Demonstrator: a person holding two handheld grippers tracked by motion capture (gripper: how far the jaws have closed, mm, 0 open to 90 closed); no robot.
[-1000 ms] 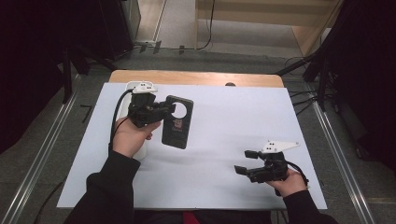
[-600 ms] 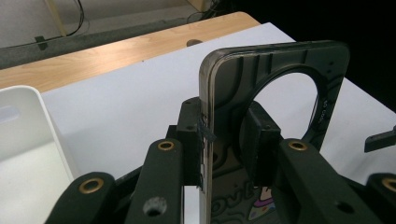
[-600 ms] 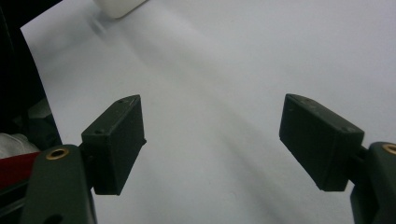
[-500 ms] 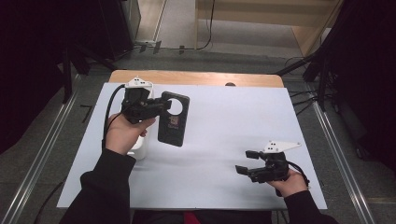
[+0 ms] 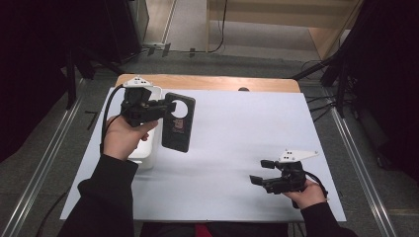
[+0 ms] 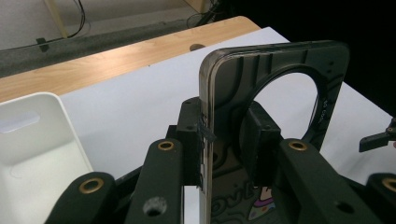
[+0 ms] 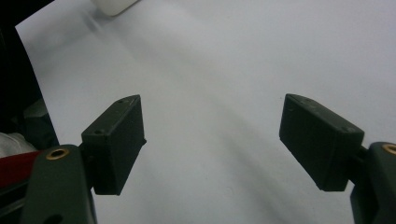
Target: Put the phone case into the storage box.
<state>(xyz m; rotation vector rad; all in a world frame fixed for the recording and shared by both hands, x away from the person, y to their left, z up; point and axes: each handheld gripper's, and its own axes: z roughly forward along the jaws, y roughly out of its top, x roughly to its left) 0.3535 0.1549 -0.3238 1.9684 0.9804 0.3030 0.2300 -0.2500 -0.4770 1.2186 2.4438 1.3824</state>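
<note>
A black phone case (image 5: 179,123) with a large round camera hole hangs on edge above the white table cover, beside a white bin (image 5: 146,148). My left gripper (image 5: 165,107) is shut on the case's upper end. In the left gripper view the pads (image 6: 261,140) clamp the thin case (image 6: 336,60) just below the round hole, with the bin (image 6: 37,140) to the left. My right gripper (image 5: 260,172) rests low at the front right of the table, open. Between its jaws (image 7: 210,144) there is just bare white sheet.
The white cover (image 5: 247,128) spreads over a wooden table whose bare strip (image 5: 207,83) shows at the far edge. A small dark spot (image 5: 243,89) sits near that edge. Metal rails run along both sides on the floor.
My left hand has carried the phone case a little to the left and upward, closer over the white bin. The right gripper has stayed where it was.
</note>
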